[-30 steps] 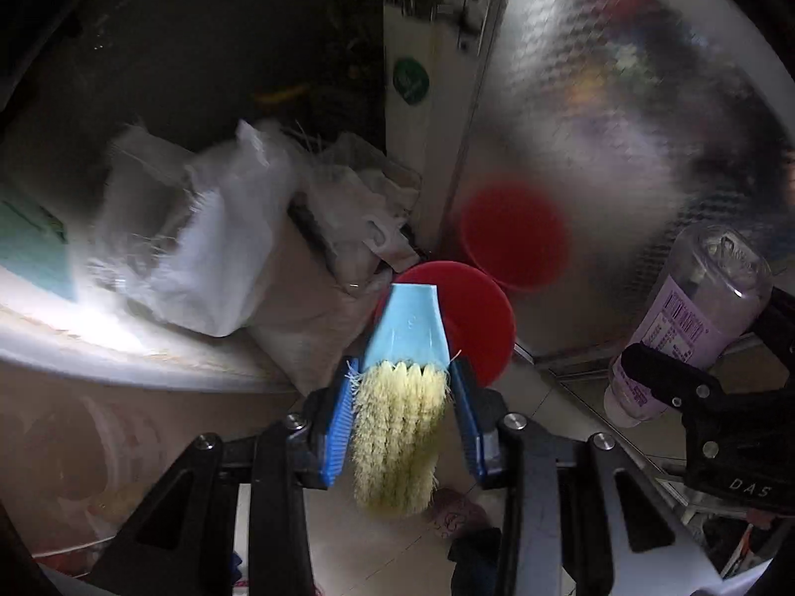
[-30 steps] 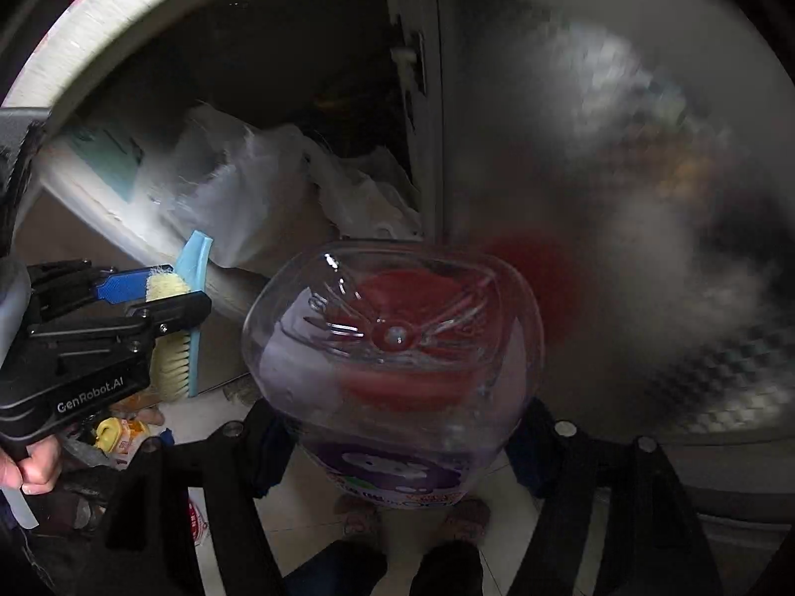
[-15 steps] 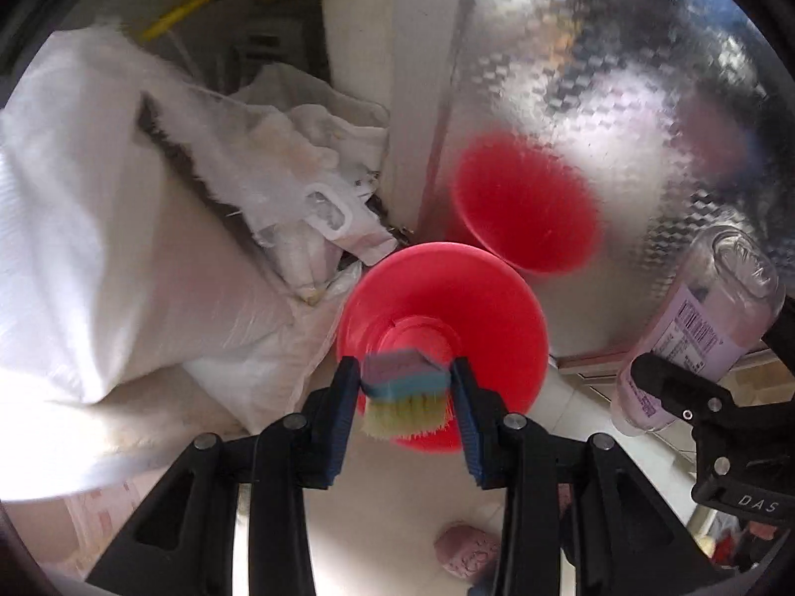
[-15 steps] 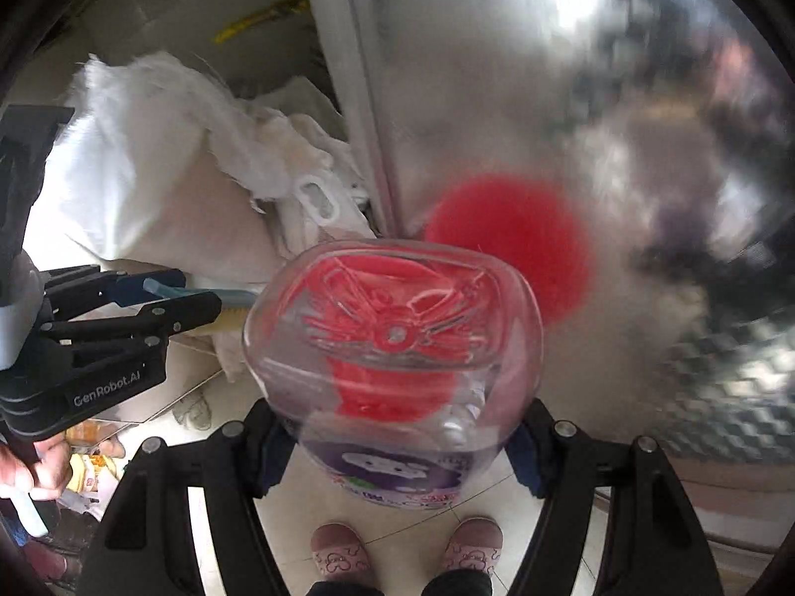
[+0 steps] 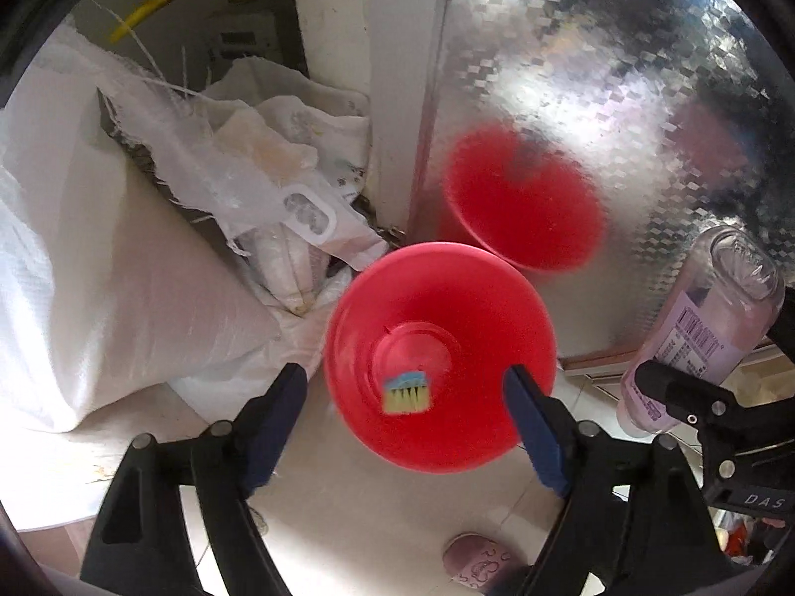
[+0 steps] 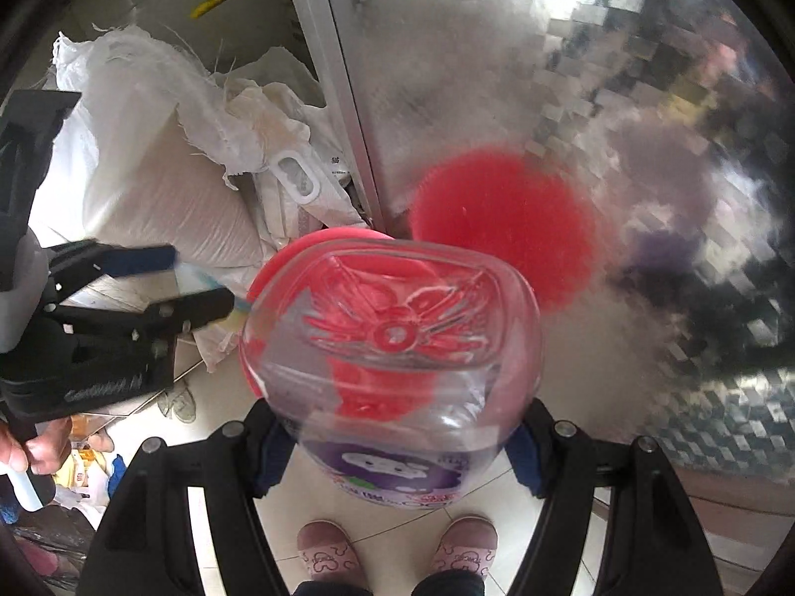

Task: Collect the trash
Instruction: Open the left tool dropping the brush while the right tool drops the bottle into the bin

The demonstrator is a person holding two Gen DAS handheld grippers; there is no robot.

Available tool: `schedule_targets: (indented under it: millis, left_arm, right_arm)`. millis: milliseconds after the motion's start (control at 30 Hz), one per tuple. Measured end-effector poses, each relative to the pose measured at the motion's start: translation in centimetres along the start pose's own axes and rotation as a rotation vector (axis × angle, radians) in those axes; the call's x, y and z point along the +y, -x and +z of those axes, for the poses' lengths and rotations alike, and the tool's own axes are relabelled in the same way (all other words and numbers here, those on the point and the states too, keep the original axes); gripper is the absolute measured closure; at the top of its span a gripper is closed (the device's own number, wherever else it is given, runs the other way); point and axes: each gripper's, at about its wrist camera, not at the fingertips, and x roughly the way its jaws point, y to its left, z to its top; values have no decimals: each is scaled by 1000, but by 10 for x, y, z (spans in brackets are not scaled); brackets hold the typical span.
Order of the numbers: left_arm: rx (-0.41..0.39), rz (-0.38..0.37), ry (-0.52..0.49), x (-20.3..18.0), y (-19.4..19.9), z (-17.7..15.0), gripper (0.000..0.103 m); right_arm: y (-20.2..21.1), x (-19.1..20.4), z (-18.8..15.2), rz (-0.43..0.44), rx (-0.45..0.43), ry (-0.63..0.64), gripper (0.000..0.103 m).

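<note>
A red bin (image 5: 472, 427) stands on the tiled floor below my left gripper (image 5: 405, 392). The left gripper is open and empty. A blue-backed brush with yellow bristles (image 5: 406, 392) is inside the bin, blurred. My right gripper (image 6: 397, 452) is shut on a clear plastic bottle (image 6: 392, 377) with a purple label, held bottom-forward above the bin (image 6: 318, 243). The bottle (image 5: 695, 337) also shows at the right of the left wrist view, and the left gripper (image 6: 194, 283) at the left of the right wrist view.
White woven sacks (image 5: 124, 298) are piled to the left of the bin. A shiny patterned metal door (image 5: 621, 99) behind it reflects the bin. A person's pink slippers (image 6: 323, 546) are on the floor below. A yellow hose (image 5: 149, 10) runs at the back.
My left gripper has opened and let go of the brush, which has dropped into the red bin. Both grippers have tilted down closer over the bin.
</note>
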Motion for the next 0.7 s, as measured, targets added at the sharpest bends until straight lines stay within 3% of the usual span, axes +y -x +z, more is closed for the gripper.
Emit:
schedule_targets:
  millis: [200,700]
  left_arm:
    - [17,4,29,10,0,-3,20]
    - [32,96,125,39,4,-29,19]
  right_arm:
    - [-2,4,1,17,0,47,34]
    - [-6,28,3,58,11,193,34]
